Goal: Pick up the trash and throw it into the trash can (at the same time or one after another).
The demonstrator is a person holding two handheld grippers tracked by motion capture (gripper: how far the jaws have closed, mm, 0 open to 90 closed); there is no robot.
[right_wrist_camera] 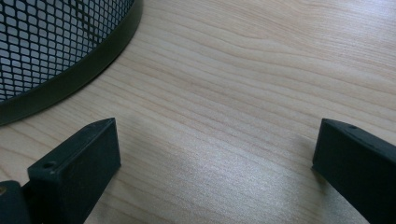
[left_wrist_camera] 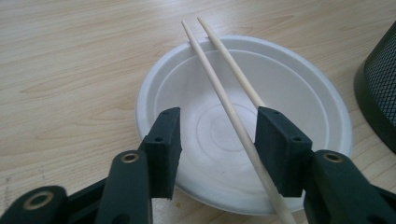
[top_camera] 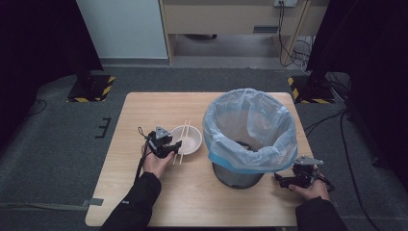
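A white paper bowl (left_wrist_camera: 289,93) sits on the wooden table (top_camera: 144,192), and a pair of wooden chopsticks (left_wrist_camera: 210,70) lies across its rim. My left gripper (left_wrist_camera: 218,116) hovers low over the bowl's near edge with its jaws either side of the chopsticks. The nearer stick runs along the right jaw's inner face, while the left jaw stands well apart from both, so nothing is pinched. In the high view the left gripper (top_camera: 174,146) sits at the bowl's (top_camera: 191,140) left side. My right gripper (right_wrist_camera: 217,128) rests low over bare table, jaws wide apart and empty.
A black mesh waste bin (top_camera: 248,130) lined with a pale blue plastic bag stands right of the bowl; its base shows in both gripper views (left_wrist_camera: 380,88) (right_wrist_camera: 56,46). The right gripper (top_camera: 281,181) is just right of the bin's foot, near the table's front right corner.
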